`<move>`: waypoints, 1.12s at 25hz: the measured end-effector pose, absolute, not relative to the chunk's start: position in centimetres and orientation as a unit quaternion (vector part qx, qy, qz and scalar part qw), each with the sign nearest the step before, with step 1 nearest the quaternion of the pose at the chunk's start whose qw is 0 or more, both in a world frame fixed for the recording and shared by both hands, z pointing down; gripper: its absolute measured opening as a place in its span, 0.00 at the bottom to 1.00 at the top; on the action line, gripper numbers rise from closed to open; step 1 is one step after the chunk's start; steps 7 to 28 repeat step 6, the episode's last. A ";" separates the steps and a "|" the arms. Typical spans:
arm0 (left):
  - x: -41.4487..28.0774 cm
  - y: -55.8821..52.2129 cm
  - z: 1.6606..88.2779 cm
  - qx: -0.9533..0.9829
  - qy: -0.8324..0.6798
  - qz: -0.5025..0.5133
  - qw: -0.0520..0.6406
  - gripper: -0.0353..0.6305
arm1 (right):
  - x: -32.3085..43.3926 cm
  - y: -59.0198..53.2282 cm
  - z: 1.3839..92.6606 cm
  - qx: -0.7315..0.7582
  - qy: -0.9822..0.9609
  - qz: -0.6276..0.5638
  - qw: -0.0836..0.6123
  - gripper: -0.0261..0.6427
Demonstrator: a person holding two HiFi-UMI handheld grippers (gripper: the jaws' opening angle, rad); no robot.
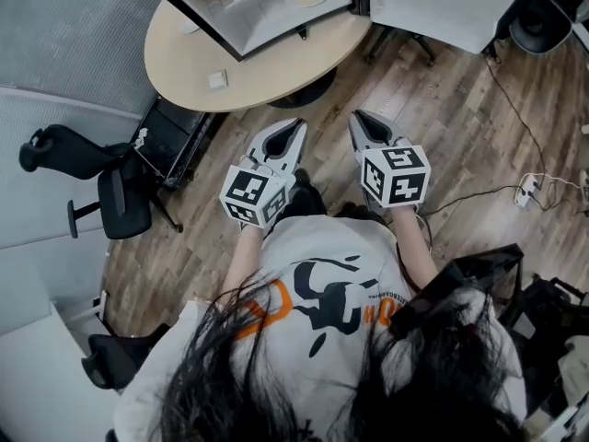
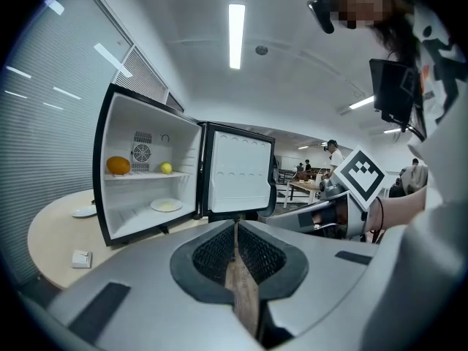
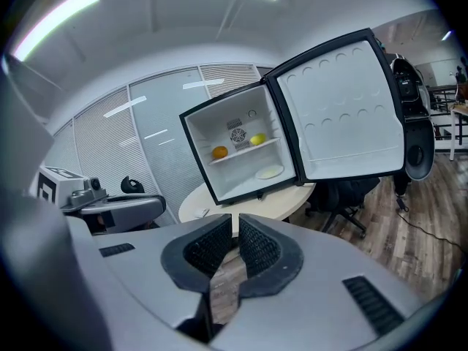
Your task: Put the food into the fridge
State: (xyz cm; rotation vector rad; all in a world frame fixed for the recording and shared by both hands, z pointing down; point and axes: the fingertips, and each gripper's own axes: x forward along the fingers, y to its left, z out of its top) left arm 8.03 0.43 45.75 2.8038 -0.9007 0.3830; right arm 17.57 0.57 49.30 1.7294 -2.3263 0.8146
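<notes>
Loading looks done: orange (image 2: 118, 165), lemon (image 2: 167, 168) and plate (image 2: 167, 205) sit in the open fridge (image 2: 110, 134); your left gripper (image 1: 294, 127) and right gripper (image 1: 361, 120) hang closed, empty.

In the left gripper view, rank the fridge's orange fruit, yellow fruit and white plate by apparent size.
1-2, too close to rank: flat round white plate (wider), round orange fruit (taller).
3. small round yellow fruit.
</notes>
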 end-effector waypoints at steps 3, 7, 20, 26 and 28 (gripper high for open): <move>7.6 0.4 45.9 0.940 -0.304 0.129 0.088 0.07 | 17.1 0.3 49.4 0.569 -0.773 0.270 0.070 0.10; 7.3 0.2 46.0 0.939 -0.305 0.129 0.089 0.07 | 16.7 0.1 49.4 0.567 -0.775 0.270 0.072 0.10; 7.3 0.2 46.0 0.939 -0.305 0.129 0.089 0.07 | 16.7 0.1 49.4 0.567 -0.775 0.270 0.072 0.10; 7.3 0.2 46.0 0.939 -0.305 0.129 0.089 0.07 | 16.7 0.1 49.4 0.567 -0.775 0.270 0.072 0.10; 7.3 0.2 46.0 0.939 -0.305 0.129 0.089 0.07 | 16.7 0.1 49.4 0.567 -0.775 0.270 0.072 0.10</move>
